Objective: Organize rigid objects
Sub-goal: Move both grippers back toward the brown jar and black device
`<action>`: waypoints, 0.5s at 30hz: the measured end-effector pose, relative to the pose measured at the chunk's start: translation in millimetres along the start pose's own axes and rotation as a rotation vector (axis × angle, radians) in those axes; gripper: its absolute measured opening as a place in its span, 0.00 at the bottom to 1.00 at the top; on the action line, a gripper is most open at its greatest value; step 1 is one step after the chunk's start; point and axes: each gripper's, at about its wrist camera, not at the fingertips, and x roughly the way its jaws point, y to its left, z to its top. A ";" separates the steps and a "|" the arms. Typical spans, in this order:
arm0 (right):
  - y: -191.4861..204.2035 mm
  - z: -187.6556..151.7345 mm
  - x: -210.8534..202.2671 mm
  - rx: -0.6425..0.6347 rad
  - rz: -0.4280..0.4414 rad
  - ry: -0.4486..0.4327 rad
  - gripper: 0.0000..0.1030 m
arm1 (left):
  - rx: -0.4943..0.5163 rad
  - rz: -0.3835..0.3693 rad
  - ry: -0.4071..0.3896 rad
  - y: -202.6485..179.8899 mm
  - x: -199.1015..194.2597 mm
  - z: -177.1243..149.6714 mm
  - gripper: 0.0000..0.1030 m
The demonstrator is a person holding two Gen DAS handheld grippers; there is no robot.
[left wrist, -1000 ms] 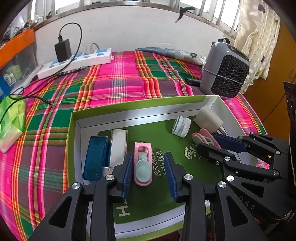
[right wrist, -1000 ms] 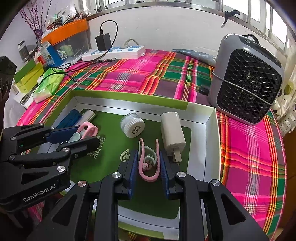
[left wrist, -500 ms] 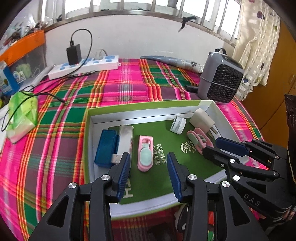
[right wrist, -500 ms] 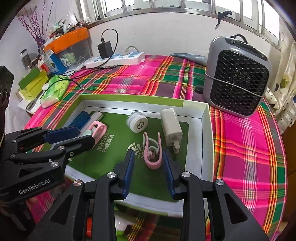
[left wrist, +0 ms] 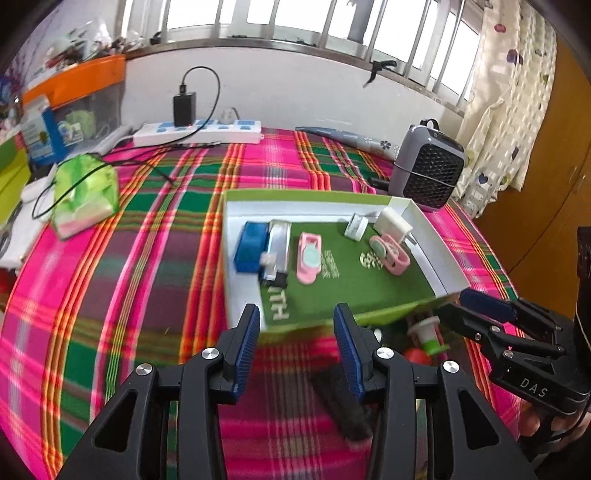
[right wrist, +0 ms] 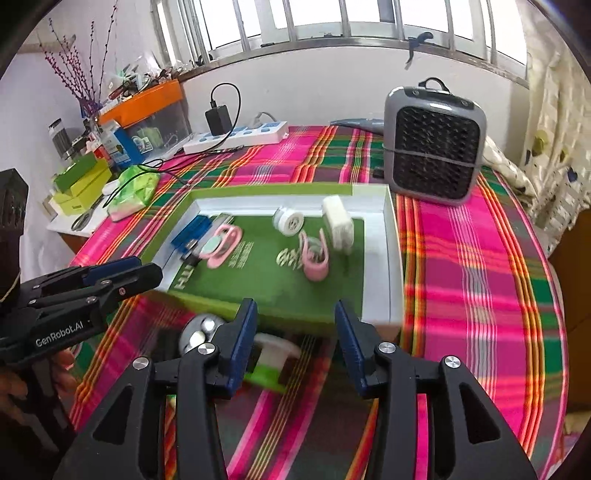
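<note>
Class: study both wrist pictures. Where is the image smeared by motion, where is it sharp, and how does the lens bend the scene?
Left wrist view: tablecloth and items near the tray streak with blur, while the left gripper stays crisp. Right wrist view: the tray's contents smear, the right gripper is sharp; bright window bars curve, corners vignette black.

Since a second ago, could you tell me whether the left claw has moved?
Yes. The left claw has drawn back out of the green-lined white tray; it is now open, short of its near rim.

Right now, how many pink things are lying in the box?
2. One pink clip lies mid-box beside the silver and blue pieces; the other pink clip lies toward the right, just in front of the white charger. None looks hidden.
</note>
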 end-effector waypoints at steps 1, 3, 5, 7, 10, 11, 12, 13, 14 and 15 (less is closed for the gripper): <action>2.2 -4.0 -1.9 0.006 0.007 0.002 0.44 | -0.005 0.000 0.000 2.3 -1.8 -3.4 0.40; 8.4 -11.2 -5.7 0.012 0.023 0.002 0.44 | -0.018 -0.003 0.001 9.0 -6.6 -12.3 0.40; 14.8 -17.6 -8.7 0.021 0.029 0.001 0.44 | -0.033 -0.003 0.005 15.7 -9.3 -19.6 0.40; 19.8 -23.1 -10.8 0.037 0.037 0.003 0.44 | -0.050 -0.005 0.006 22.1 -12.3 -26.2 0.40; 28.5 -28.6 -8.9 0.056 0.047 0.017 0.44 | -0.066 -0.013 0.002 29.5 -17.4 -33.5 0.40; 31.5 -29.5 -8.1 0.059 0.045 0.020 0.44 | -0.068 -0.014 0.000 31.1 -18.6 -35.4 0.40; 34.7 -30.0 -6.7 0.068 0.043 0.021 0.44 | -0.070 -0.017 -0.001 32.7 -19.8 -37.8 0.40; 35.6 -30.8 -6.5 0.076 0.045 0.019 0.44 | -0.068 -0.020 0.000 34.0 -20.2 -39.4 0.40; 37.2 -30.8 -5.1 0.089 0.050 0.019 0.45 | -0.065 -0.021 0.003 35.1 -20.5 -41.5 0.40; 38.3 -31.3 -3.3 0.105 0.050 0.023 0.47 | -0.062 -0.021 0.004 36.2 -20.6 -43.3 0.40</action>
